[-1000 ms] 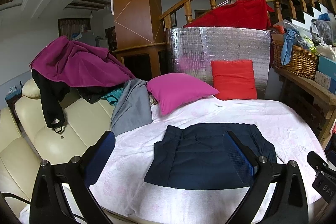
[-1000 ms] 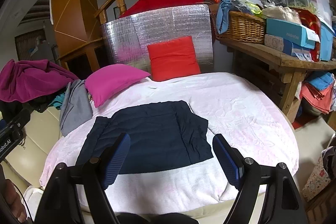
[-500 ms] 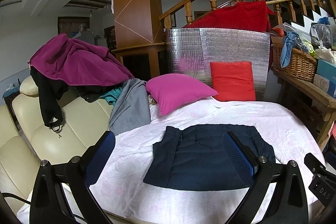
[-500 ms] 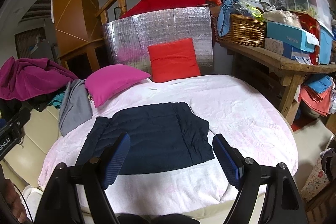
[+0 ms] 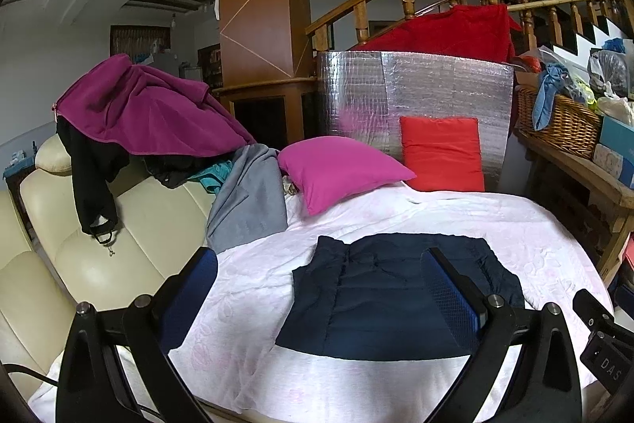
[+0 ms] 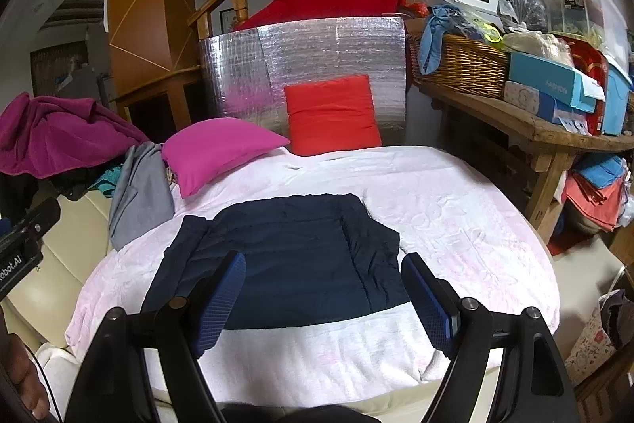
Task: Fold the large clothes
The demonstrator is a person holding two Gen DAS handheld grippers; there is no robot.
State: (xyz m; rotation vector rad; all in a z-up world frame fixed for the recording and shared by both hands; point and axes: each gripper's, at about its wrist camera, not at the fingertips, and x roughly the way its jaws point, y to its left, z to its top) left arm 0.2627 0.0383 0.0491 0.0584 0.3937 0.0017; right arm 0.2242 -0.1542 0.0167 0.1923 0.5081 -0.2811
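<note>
A dark navy quilted garment lies flat in a squarish fold on the pale pink cover. My left gripper hovers open above the cover's near left part, its right finger over the garment. My right gripper also stands open, over the garment's near edge, with nothing between its blue pads. Neither gripper touches the cloth.
A magenta pillow and a red cushion lie at the back before a silver foil panel. Grey, purple and black clothes drape the cream sofa on the left. A wooden bench with a wicker basket and boxes stands right.
The right gripper has drifted slightly, so the garment sits a little lower and closer in its view. The garment itself has not moved. The left gripper stays about where it was.
</note>
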